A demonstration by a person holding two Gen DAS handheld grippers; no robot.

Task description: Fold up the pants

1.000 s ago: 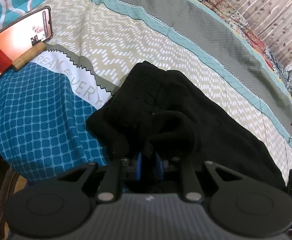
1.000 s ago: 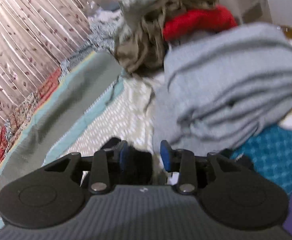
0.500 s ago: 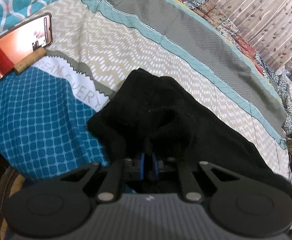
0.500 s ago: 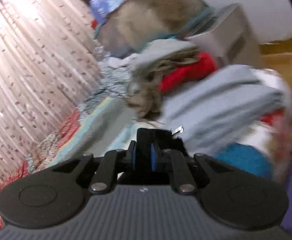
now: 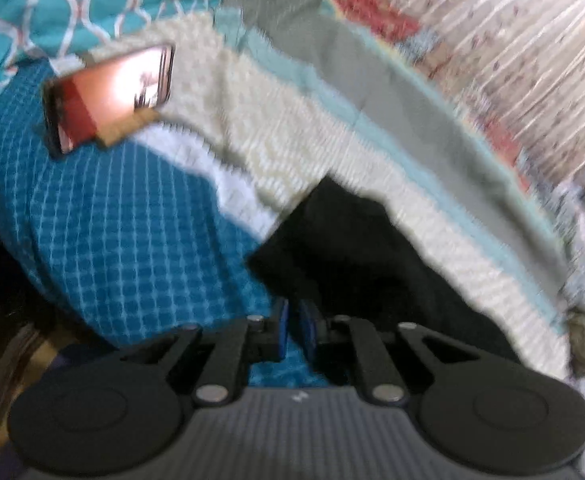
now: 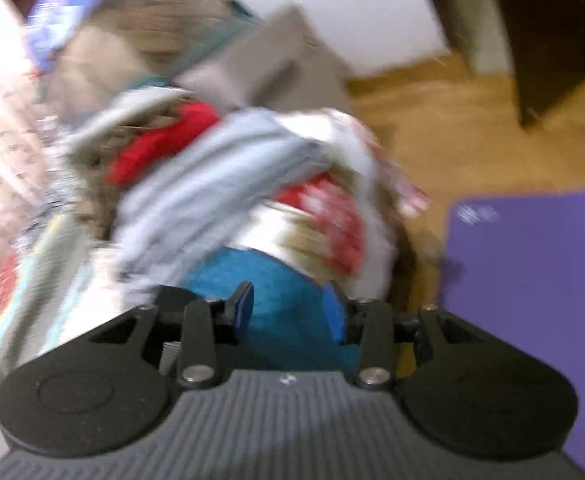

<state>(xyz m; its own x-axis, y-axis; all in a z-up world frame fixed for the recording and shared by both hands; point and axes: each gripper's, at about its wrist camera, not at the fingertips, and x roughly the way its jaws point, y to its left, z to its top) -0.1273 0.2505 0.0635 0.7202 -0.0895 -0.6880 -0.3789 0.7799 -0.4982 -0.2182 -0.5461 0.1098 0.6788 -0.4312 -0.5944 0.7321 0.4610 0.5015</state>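
Observation:
The black pants [image 5: 372,248] lie on the patterned bedspread [image 5: 140,232], stretching from the middle to the lower right of the blurred left wrist view. My left gripper [image 5: 294,328] sits at the pants' near left edge with its blue pads nearly together; no cloth shows between them. My right gripper [image 6: 288,312] is open and empty, over the blue part of the bedspread [image 6: 276,280] near the bed's end. The pants do not show in the right wrist view.
A lit phone [image 5: 108,96] leans on a wooden stand at the upper left of the bed. A pile of grey, red and white clothes [image 6: 228,168] lies ahead of the right gripper. A purple mat [image 6: 532,288] lies on the wooden floor. Curtains [image 5: 512,60] hang behind the bed.
My right gripper has opened and let go of the black cloth, and has swung right toward the bed's end. My left gripper has pulled back to the left; the pants no longer show between its pads.

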